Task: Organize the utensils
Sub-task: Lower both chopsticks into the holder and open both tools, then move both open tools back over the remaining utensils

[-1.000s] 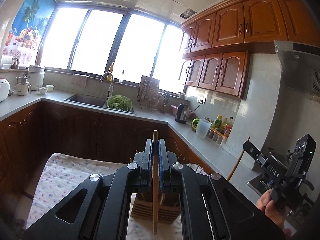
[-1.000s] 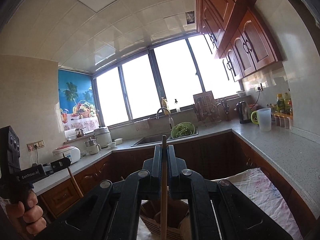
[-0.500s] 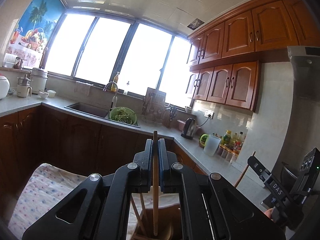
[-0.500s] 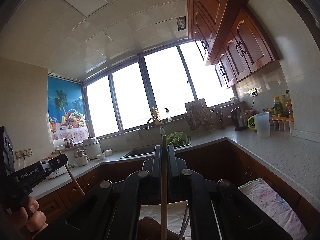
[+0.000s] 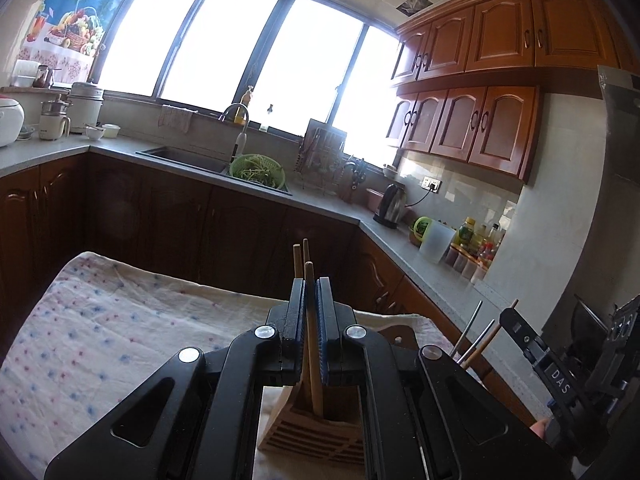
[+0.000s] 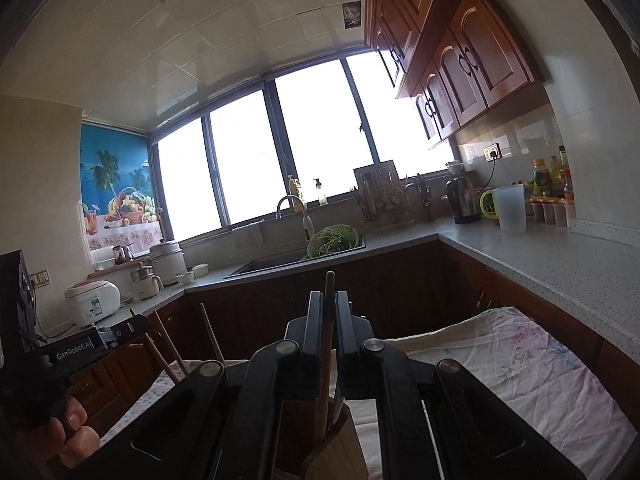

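My left gripper (image 5: 311, 285) is shut on an upright wooden chopstick (image 5: 310, 320). Its lower end stands inside a slatted wooden utensil holder (image 5: 308, 430) on the cloth-covered table (image 5: 120, 340). Two more chopsticks (image 5: 297, 258) rise from the holder just behind the fingers. My right gripper (image 6: 329, 300) is shut on another upright wooden chopstick (image 6: 327, 344) that reaches down into the same holder (image 6: 340, 454). Each view shows the other gripper at its edge: the right gripper (image 5: 510, 320) and the left gripper (image 6: 134, 326), each with a slanted chopstick in it.
A thin metal stick (image 5: 466, 330) leans beside the right gripper. Dark lower cabinets (image 5: 180, 220) stand close behind the table. The grey counter (image 6: 560, 252) carries a kettle (image 5: 391, 202), a jug and bottles. A sink (image 5: 188, 154) with a green colander (image 5: 259, 168) sits under the window.
Both grippers have come down with their chopsticks. The holder, at first below and ahead, now sits right under the fingers, and the chopstick ends now stand inside it.
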The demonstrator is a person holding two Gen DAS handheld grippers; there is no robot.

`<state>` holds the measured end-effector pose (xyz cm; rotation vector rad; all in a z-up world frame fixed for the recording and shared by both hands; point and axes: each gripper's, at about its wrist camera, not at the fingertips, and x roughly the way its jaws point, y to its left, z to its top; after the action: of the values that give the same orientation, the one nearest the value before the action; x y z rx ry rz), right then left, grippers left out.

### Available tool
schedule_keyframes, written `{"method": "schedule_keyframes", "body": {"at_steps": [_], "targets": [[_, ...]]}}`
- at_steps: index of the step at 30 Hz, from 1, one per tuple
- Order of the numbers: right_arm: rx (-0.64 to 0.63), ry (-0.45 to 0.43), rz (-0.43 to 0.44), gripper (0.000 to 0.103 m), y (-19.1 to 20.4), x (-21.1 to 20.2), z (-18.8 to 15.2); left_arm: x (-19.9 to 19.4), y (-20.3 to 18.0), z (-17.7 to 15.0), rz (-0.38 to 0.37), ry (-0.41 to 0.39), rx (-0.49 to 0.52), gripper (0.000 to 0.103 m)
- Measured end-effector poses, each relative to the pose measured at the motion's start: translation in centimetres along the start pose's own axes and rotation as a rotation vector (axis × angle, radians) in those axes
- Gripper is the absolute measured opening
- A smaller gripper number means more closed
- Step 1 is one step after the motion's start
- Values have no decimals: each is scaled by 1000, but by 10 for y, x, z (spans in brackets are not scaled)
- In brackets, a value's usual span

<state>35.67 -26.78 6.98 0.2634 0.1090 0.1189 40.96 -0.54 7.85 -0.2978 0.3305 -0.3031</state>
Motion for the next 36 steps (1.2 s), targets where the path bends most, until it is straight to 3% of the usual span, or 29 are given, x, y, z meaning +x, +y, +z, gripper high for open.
{"method": "schedule_keyframes", "body": {"at_steps": [8,22,25,28,29,30,31,32,33,35,36], "targets": [[0,72,2,5,-2,8,4,0,1,2,3,19,3,5],[-13,94,-3,6,-2,10,3,3,6,5,43,45,2,5],[-13,104,-2,11,-2,9,3,3,7,4,43,63,-7,18],[0,96,1,16,-4,2,5,-2,8,3,53,61,-17,51],[5,89,2,25,-6,-1,7,-5,8,3,60,54,-21,61],[11,81,2,40,-7,-4,8,-8,8,3,58,47,-25,63],[19,70,8,48,-8,-8,10,-11,8,3,59,49,-26,65],[28,57,20,62,-9,-13,12,-14,8,4,66,56,-28,74],[36,47,27,68,-11,-18,14,-17,9,3,75,61,-29,83],[52,39,28,89,-13,-28,18,-28,10,2,85,55,-27,89],[60,38,36,92,-14,-33,20,-34,11,1,98,58,-22,93]]}}
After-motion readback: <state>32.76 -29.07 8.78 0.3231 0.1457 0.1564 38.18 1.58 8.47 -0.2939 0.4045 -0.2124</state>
